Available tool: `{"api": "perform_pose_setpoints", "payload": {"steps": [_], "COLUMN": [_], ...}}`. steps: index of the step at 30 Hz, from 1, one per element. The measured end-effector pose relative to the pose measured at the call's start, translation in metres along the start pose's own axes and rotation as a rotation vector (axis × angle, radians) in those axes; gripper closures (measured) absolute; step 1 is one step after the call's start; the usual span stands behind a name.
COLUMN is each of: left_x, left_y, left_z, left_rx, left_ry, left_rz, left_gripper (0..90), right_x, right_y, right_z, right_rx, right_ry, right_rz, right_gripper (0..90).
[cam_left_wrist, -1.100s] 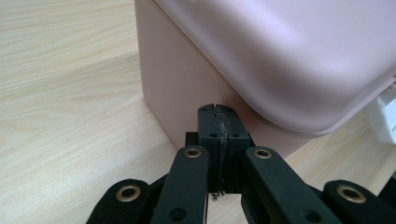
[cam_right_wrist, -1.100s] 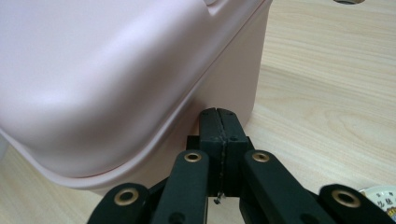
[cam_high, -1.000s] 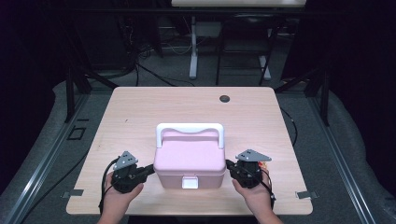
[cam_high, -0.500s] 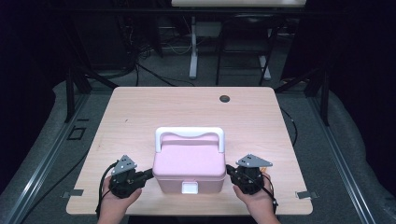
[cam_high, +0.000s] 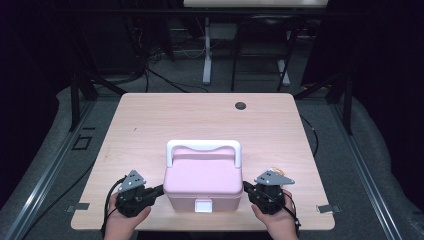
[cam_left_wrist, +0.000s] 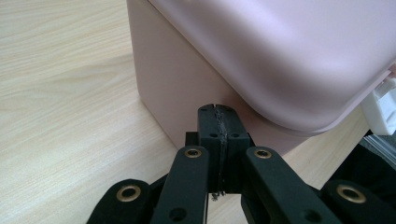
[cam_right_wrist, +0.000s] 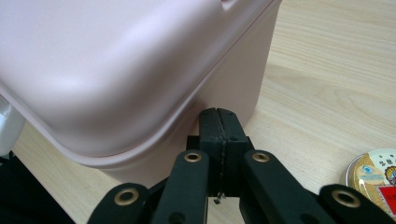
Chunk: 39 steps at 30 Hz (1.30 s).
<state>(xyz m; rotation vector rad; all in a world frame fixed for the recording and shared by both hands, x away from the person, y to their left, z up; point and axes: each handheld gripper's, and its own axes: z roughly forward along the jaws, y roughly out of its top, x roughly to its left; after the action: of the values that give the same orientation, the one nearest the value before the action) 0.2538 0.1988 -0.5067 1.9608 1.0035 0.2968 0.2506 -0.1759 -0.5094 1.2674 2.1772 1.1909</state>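
A pink lidded box (cam_high: 202, 182) with a white handle (cam_high: 204, 146) and a white front latch (cam_high: 202, 205) stands near the table's front edge. My left gripper (cam_high: 159, 190) is shut with nothing between its jaws, its tips against the box's left wall. In the left gripper view the closed tips (cam_left_wrist: 218, 112) sit just under the lid's rim on the pink box (cam_left_wrist: 187, 88). My right gripper (cam_high: 246, 187) is likewise shut and empty, against the box's right wall. Its tips (cam_right_wrist: 219, 114) meet the pink box (cam_right_wrist: 116, 60) below the lid.
The light wooden table (cam_high: 150, 130) has a black round grommet (cam_high: 241, 105) at the back. A small round printed tin (cam_right_wrist: 373, 175) lies on the table beside my right gripper. Dark floor, cables and desk legs lie beyond the table.
The box and both grippers have slid a little toward the near edge of the table. Both grippers stayed shut against its sides.
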Motion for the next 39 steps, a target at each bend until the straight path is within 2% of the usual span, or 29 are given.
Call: {"api": "perform_pose_setpoints", "payload": {"steps": [3, 26, 31, 35, 39], "left_x": [-0.001, -0.004, 0.001, 0.009, 0.016], "left_y": [-0.001, -0.003, -0.005, -0.003, 0.003], "left_z": [-0.001, -0.004, -0.003, -0.004, -0.008], "left_rx": [0.005, 0.014, -0.003, -0.002, -0.013], "left_ry": [0.0, -0.017, -0.044, -0.066, -0.065], "left_rz": [0.008, -0.013, -0.036, -0.053, -0.074], "left_gripper": [89.9, 89.8, 89.3, 81.8, 81.4], "right_x": [0.0, 0.002, 0.001, -0.001, -0.009], "right_y": [0.0, -0.004, -0.004, -0.002, 0.003], "right_z": [-0.001, -0.006, -0.006, -0.004, -0.008], "right_rx": [0.002, -0.002, -0.008, -0.01, -0.021], "right_ry": [0.0, 0.003, 0.002, -0.003, 0.007], "right_rz": [-0.002, -0.008, -0.024, -0.044, -0.044], "right_gripper": [90.0, 90.0, 89.9, 85.7, 83.9]}}
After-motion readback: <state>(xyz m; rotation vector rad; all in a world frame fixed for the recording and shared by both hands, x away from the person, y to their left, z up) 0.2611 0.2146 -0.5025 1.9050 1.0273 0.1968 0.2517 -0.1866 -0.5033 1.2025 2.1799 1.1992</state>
